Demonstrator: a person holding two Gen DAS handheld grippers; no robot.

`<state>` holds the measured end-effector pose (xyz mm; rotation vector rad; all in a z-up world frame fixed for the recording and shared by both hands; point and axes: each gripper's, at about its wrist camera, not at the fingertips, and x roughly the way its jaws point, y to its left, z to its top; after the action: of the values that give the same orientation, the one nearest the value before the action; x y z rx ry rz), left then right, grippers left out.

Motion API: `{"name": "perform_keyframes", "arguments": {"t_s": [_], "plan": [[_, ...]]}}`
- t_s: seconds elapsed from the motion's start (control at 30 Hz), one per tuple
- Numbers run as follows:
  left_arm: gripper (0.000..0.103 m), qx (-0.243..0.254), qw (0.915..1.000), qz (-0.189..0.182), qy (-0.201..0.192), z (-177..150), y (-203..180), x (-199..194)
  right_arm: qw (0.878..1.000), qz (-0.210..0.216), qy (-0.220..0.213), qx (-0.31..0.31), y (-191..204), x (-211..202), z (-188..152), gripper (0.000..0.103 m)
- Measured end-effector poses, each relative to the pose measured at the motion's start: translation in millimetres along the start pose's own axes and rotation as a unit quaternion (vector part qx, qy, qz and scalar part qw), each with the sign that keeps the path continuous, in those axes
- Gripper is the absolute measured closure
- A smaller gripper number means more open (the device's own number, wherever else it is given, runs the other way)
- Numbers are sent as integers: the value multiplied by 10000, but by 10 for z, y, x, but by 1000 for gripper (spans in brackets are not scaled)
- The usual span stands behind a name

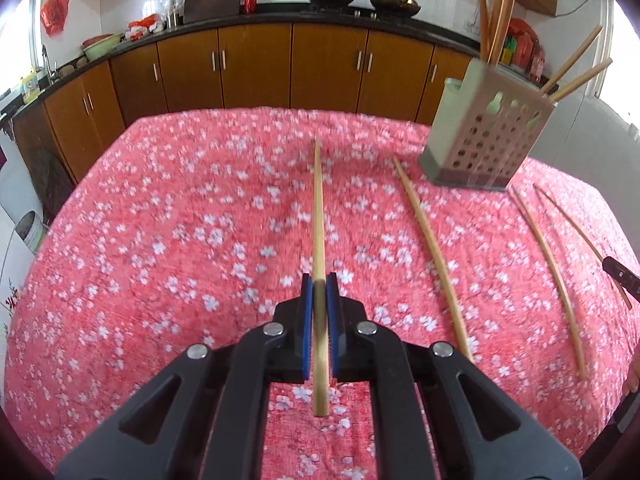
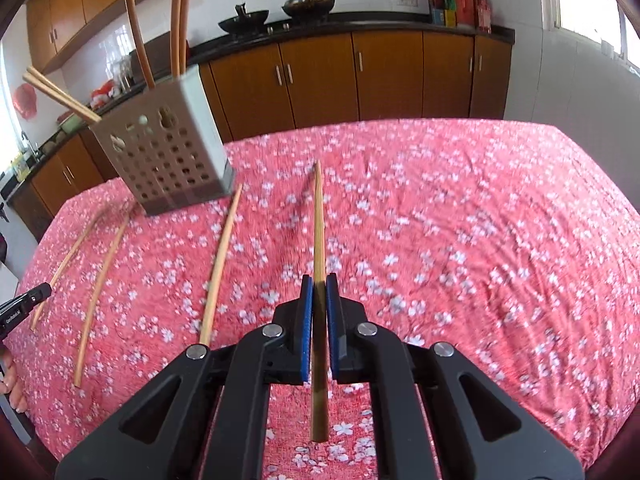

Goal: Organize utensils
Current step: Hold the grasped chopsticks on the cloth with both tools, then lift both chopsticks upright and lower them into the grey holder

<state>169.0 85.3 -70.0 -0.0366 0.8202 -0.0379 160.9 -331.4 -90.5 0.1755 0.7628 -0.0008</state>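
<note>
The left gripper has its blue-padded jaws closed narrowly on a pale wooden chopstick, which runs straight ahead between the fingers, its thin tip pointing forward over the pink floral tablecloth and its blunt end sticking back under the tool. To the right of this gripper, three loose wooden chopsticks lie on the cloth: the nearest one just beside it, a second further right, and a thin third beyond that. Ahead and to the right stands a grey perforated utensil holder with several long wooden sticks rising out of its top. The right gripper likewise has its blue pads pinched on its own slim wooden chopstick, aimed forward along the fingers. From this tool the holder sits ahead and to the left, and the loose chopsticks lie to its left, the closest just beside it and two more further out. At the far left edge a black tip of the other gripper shows. Brown wooden kitchen cabinets line the wall beyond the table.
</note>
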Motion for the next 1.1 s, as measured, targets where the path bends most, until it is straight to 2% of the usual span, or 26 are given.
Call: {"name": "perform_keyframes", "arguments": {"t_s": [0.17, 0.4, 0.5, 0.73, 0.93, 1.1], "plan": [[95, -15, 9998, 10, -218, 87, -11, -147, 9999, -35, -153, -25, 15, -63, 55, 95], [95, -68, 9937, -110, -1113, 475, -42, -733, 9938, 104, -1106, -7, 42, -561, 429, 95], [95, -59, 9898, -174, -1416, 628, -90, -944, 9906, 111, -1362, -54, 79, -693, 570, 95], [95, 112, 9838, -237, -1774, 836, -258, -1194, 9876, 166, -1560, -80, 148, -816, 687, 95], [95, 146, 9791, -554, -1949, 963, -418, -1363, 9827, 618, -1746, -26, 290, -986, 852, 95], [95, 219, 9681, -834, -2351, 1148, -694, -1580, 9707, 1092, -2136, -123, 518, -1257, 1061, 95]]}}
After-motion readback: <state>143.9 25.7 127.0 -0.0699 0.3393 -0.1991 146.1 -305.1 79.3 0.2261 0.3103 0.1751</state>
